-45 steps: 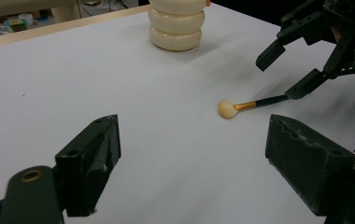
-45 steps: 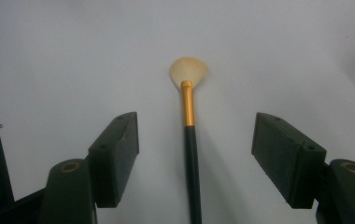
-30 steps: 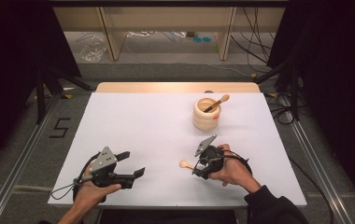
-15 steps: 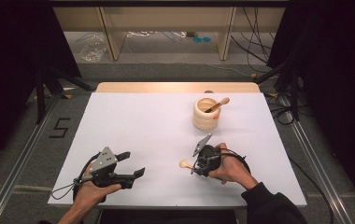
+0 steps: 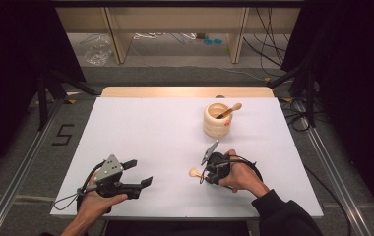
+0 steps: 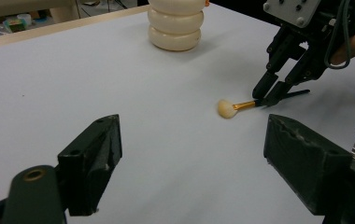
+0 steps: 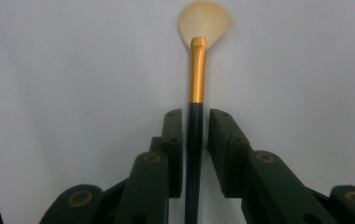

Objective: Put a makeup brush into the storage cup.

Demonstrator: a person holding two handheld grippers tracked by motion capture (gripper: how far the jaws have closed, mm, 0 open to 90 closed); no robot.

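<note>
The right gripper (image 5: 205,173) is down low at the near side of the white counter (image 5: 145,132), and its fingers (image 7: 173,135) have just been closing in on a makeup brush (image 7: 195,116). They now stand narrow, one on each side of the black handle, with a thin gap visible on each side, so the pads are not quite pressing. The brush lies flat on the counter, gold ferrule and pale bristle tip (image 5: 193,172) pointing toward the left gripper (image 5: 138,173). That one rests near the front edge, well apart from the brush, its fingers (image 6: 91,163) wide with nothing between them. Farther back stands a ribbed wooden cup (image 5: 217,120) with another brush (image 5: 230,110) leaning in it.
</note>
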